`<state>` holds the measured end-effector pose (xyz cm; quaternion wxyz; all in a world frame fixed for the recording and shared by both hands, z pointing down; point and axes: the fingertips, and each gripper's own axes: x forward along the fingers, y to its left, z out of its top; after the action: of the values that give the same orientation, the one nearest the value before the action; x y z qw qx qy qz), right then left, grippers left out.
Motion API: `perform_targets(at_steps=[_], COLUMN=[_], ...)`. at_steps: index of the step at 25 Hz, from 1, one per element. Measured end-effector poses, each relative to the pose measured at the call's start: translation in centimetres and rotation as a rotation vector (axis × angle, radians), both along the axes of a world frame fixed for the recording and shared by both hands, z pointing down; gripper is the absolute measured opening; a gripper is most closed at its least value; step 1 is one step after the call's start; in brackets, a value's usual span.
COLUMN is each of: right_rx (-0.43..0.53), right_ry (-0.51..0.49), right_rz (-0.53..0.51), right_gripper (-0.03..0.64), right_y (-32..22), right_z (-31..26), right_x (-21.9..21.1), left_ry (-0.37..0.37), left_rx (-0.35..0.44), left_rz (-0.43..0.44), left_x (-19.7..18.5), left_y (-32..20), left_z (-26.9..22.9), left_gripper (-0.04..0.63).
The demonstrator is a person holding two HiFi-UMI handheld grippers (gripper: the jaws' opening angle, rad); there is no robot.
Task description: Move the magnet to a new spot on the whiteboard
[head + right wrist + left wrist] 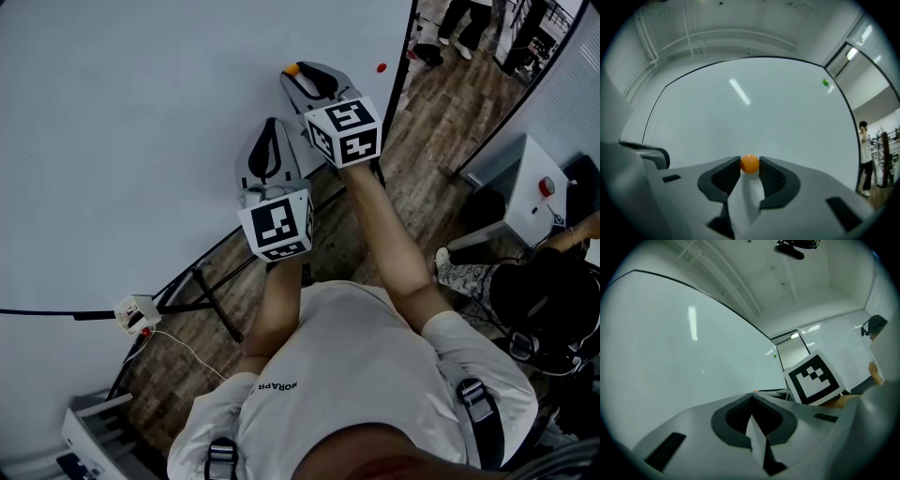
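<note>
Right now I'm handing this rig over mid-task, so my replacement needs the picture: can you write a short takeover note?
Right gripper: shut on the orange magnet, held at the jaw tips, close to the whiteboard.
Left gripper: shut, empty, beside the right one.
Done: magnet gripped. Whether it sits on the board or off it, I cannot tell.
Left: set it on a bare spot, away from the green magnet, open the jaws, back off.
</note>
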<state>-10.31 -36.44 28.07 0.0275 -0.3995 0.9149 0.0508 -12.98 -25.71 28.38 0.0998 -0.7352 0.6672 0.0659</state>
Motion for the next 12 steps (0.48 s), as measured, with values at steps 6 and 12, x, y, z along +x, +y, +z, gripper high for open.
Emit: perform_targets(at_steps=[6, 12], right_rx=[0.004, 0.001], right_ry=[-0.002, 0.004], right_rz=[0.001, -0.002], right_gripper=[0.132, 0.132], right_y=[-0.15, -0.13], right_z=[-0.35, -0.12], right_x=[0.46, 0.06], left_ry=[-0.002, 0.000], left_rx=[0.000, -0.001], left_rz=[-0.004, -0.004], left_x=[0.34, 0.23], left_y=[-0.01, 0.11], left_z=[-0.07, 0.03], left_gripper=[0.003, 0.003])
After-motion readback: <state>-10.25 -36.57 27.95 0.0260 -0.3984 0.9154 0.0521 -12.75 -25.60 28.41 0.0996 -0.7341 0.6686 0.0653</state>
